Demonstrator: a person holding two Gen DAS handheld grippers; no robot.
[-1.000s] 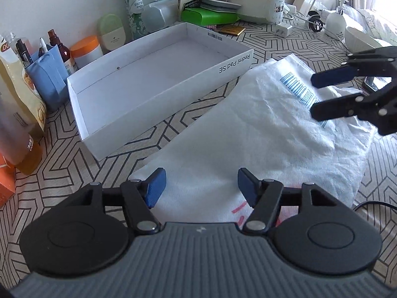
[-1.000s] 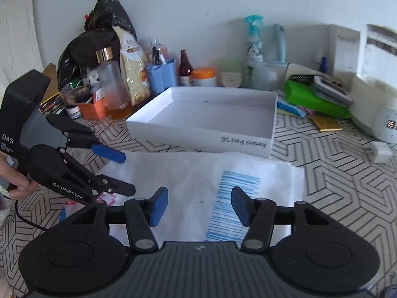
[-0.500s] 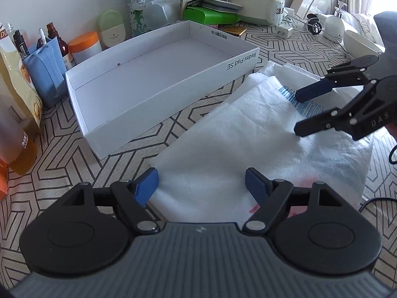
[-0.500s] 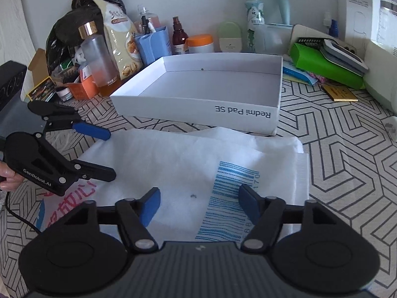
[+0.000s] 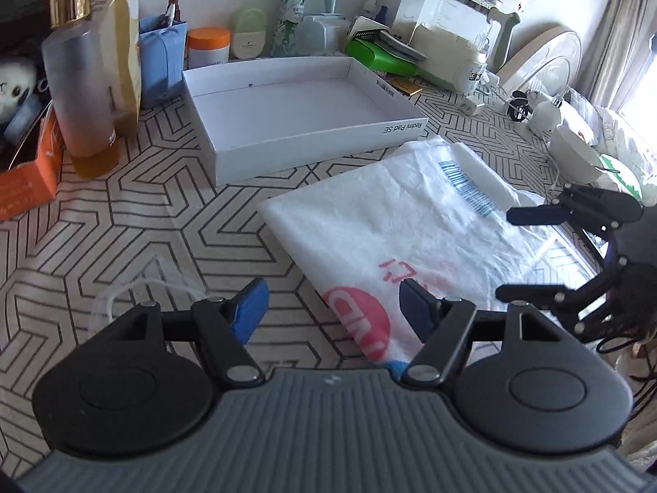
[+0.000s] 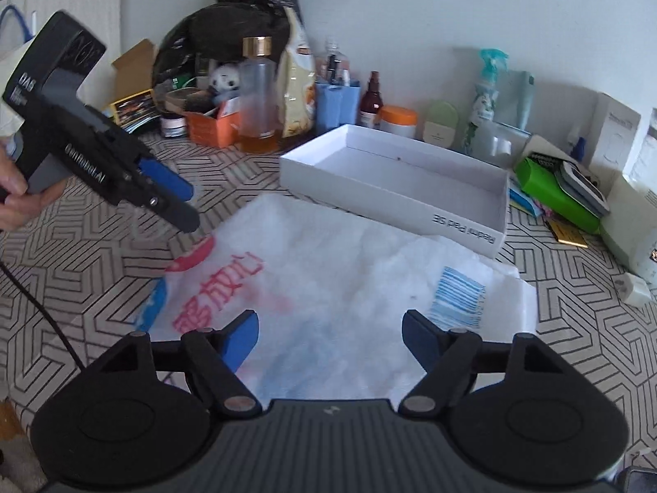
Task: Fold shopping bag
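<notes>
A white plastic shopping bag (image 5: 410, 222) with red print and a blue barcode lies flat on the patterned table; it also shows in the right wrist view (image 6: 336, 287). My left gripper (image 5: 332, 308) is open and empty, above the bag's near left corner by the red logo. It appears in the right wrist view (image 6: 184, 201) hovering above the bag's left end. My right gripper (image 6: 330, 337) is open and empty, above the bag's near edge. In the left wrist view my right gripper (image 5: 509, 254) hangs over the bag's right side.
An open white box (image 5: 394, 129) stands just behind the bag, also seen in the right wrist view (image 6: 468, 230). Bottles, a blue pouch (image 5: 160, 61), an orange box (image 5: 28, 180) and a green case (image 5: 382, 57) crowd the back. A thin clear strip (image 5: 135, 283) lies at the left.
Both grippers have pulled back and away from the bag; the left one swung left toward the bag's printed end. More of the bag's red print is in view. Both stay open.
</notes>
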